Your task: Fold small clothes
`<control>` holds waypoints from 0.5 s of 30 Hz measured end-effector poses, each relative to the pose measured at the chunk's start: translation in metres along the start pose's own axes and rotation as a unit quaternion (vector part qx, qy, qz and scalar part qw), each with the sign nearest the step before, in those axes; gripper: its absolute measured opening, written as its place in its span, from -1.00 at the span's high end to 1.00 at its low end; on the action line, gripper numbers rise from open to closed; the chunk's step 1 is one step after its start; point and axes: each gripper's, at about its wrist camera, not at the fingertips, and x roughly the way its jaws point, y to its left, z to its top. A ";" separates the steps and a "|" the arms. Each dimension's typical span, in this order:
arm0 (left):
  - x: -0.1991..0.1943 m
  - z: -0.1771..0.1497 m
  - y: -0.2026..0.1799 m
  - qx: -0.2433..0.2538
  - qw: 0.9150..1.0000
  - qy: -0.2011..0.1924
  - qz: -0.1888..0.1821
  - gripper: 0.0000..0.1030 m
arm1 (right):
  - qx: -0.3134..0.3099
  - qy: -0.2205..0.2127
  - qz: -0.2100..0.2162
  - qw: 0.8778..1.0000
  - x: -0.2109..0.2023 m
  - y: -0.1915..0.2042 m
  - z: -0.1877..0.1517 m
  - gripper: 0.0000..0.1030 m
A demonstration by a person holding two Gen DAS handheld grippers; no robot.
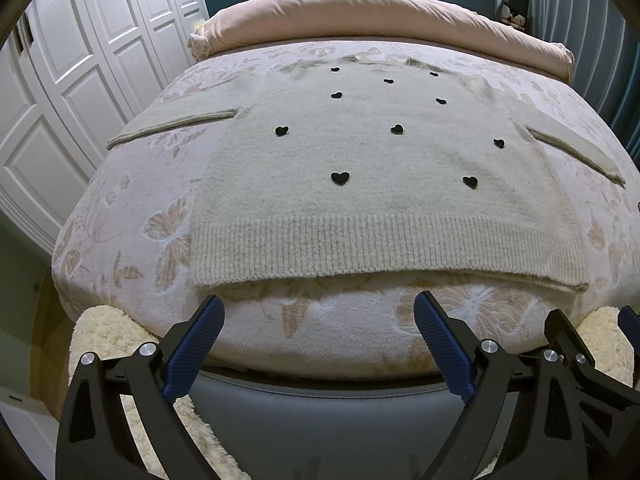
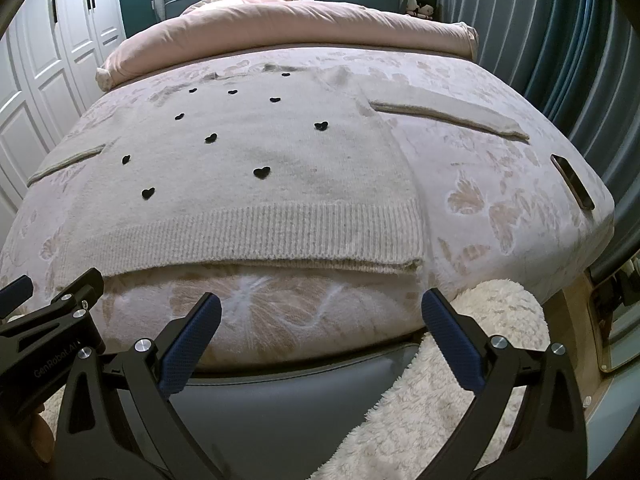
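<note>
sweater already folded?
No, the sweater lies flat on the bed, both sleeves spread out to the sides.

A cream knit sweater [image 1: 360, 160] dotted with small black hearts is lying flat and face up ahead of both pairs of jaws, sleeves stretching out to either side, its ribbed hem [image 2: 280, 236] sitting nearest the jaws, just beyond their tips.

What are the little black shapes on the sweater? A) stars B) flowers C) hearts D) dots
C: the cream sweater, lying flat on the bed, has small black hearts scattered across its front, clear in both wrist views.
</note>
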 end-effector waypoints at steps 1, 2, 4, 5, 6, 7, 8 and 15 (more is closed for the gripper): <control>0.000 0.000 0.000 0.000 1.000 0.000 0.001 -0.77 | 0.000 0.000 0.000 1.000 0.000 0.000 0.001 -0.90; 0.000 -0.001 0.000 -0.001 1.000 0.000 0.000 -0.77 | 0.001 0.001 -0.001 1.000 0.000 0.000 0.000 -0.90; 0.000 -0.001 0.000 -0.001 1.000 0.000 0.000 -0.76 | 0.001 0.001 0.000 1.000 0.000 0.000 -0.001 -0.90; 0.000 -0.001 0.000 -0.001 1.000 0.000 0.001 -0.76 | 0.001 0.001 0.000 1.000 0.000 0.000 0.000 -0.90; 0.000 -0.001 0.000 -0.001 1.000 0.000 0.001 -0.76 | 0.000 0.001 0.000 1.000 0.000 0.000 0.000 -0.90; 0.000 -0.001 0.000 -0.001 1.000 0.000 0.001 -0.76 | 0.000 0.001 0.000 1.000 0.000 0.000 0.000 -0.90; 0.000 -0.001 0.000 -0.001 1.000 0.000 0.001 -0.76 | 0.001 0.001 0.000 1.000 0.000 0.000 0.001 -0.90; 0.000 -0.001 0.000 0.000 1.000 0.001 0.001 -0.76 | 0.001 0.002 0.000 1.000 0.000 0.000 0.001 -0.90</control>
